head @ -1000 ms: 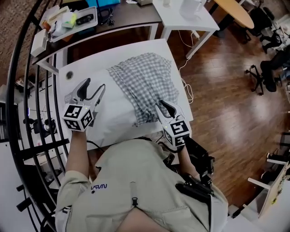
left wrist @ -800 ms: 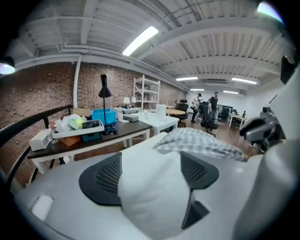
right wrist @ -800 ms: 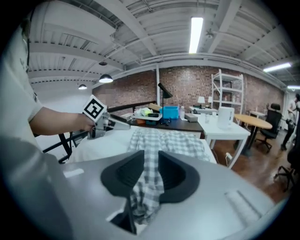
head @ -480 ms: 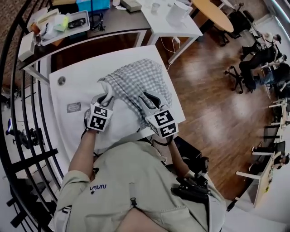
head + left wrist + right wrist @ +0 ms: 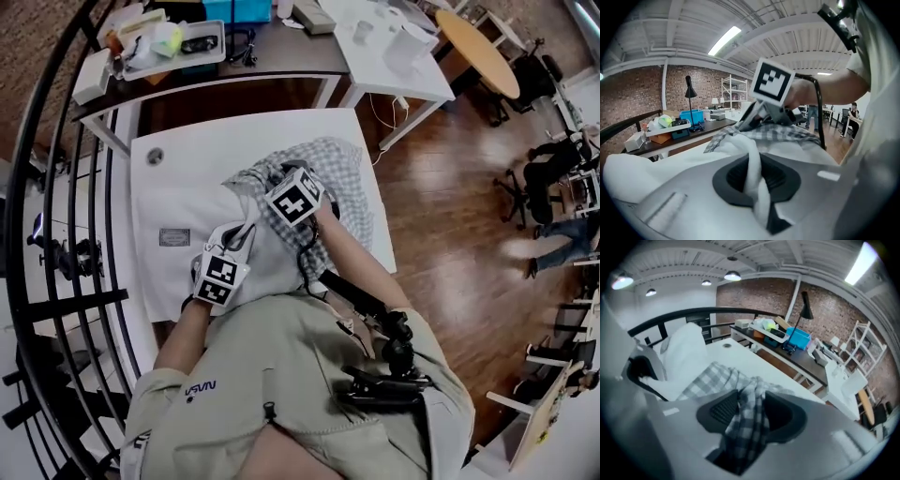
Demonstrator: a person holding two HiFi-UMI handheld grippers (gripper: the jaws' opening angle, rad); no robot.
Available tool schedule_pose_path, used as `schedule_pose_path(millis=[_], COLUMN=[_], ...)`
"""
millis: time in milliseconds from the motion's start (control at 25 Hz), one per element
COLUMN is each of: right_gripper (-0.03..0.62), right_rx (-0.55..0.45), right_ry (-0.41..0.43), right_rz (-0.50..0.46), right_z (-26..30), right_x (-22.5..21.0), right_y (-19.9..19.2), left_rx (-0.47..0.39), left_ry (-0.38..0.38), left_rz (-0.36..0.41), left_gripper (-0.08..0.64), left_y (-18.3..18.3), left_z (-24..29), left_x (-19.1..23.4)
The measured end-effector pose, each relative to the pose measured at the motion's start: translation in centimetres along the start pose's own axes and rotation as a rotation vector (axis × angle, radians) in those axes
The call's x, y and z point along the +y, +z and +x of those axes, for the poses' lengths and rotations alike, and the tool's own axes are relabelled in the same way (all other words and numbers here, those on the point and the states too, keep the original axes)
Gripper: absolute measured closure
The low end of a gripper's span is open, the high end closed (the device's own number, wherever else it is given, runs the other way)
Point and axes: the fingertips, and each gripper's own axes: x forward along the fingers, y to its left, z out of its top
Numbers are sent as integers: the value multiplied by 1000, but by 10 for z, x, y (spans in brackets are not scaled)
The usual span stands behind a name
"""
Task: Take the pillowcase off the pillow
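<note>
On the white table (image 5: 253, 141) a white pillow (image 5: 187, 211) lies half out of a grey checked pillowcase (image 5: 342, 178), which covers its right end. My left gripper (image 5: 246, 228) sits on the bare pillow near the case's mouth. Its jaws have just been closing and are shut on a pinched fold of white pillow cloth (image 5: 753, 166). My right gripper (image 5: 277, 176) is just beyond it, at the bunched edge of the pillowcase (image 5: 708, 378). Its jaws have just been opening, and a hanging fold of checked cloth (image 5: 747, 423) lies loose between them.
A dark desk (image 5: 272, 58) with trays and a blue box stands behind the table, and a white side table (image 5: 394, 56) at the back right. A black railing (image 5: 56, 234) runs along the left. Wooden floor lies to the right.
My left gripper came in from the left onto the pillow and shut on its cloth. My right gripper travelled from the near right edge of the pillowcase up to its bunched mouth.
</note>
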Motion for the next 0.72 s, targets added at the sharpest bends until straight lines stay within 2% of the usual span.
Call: schedule_pose_path(millis=[40, 80, 120, 360, 520, 720], right_gripper=[454, 552, 571, 575, 575, 575], right_rx=[17, 16, 6, -80, -79, -3], right_ry=[-27, -65, -102, -307, -433, -525], right_rz=[-38, -61, -65, 64, 201, 315], right_z=[5, 5, 3, -40, -65, -61], right_x=[-2, -9, -18, -103, -154, -183], right_y=[-3, -3, -3, -9, -51, -105], left_rx=[-16, -36, -64, -282, -312, -289], left_ry=[6, 11, 14, 6, -10, -17], left_rz=[-3, -10, -22, -96, -155, -162], left_gripper=[535, 536, 537, 541, 543, 543], left_y=[3, 7, 13, 73, 81, 74], left_z=[-3, -8, -15, -80, -90, -66], left_x=[-1, -1, -1, 9, 22, 32])
